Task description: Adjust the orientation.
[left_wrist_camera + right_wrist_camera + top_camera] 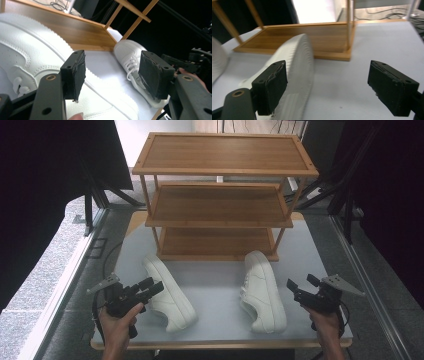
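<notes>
Left gripper (154,286): I held it in my left hand (117,322) at the near left of the table (215,292), jaws spread wide with nothing between the pads, its tips just beside the left shoe.
Right gripper (299,287): I held it in my right hand (327,322) at the near right, jaws apart and empty, pointing toward the right shoe's outer side.
Left shoe (169,292): it was white and lay flat on the table, angled, one end close to the rack's bottom shelf; in the left gripper view it lay under my jaws.
Right shoe (262,291): it was white and lay on its side, sole turned toward my right gripper, one end near the rack's front corner.
Rack (220,195): it was wooden with three tiers, stood at the far half of the table, and every shelf was bare.
</notes>
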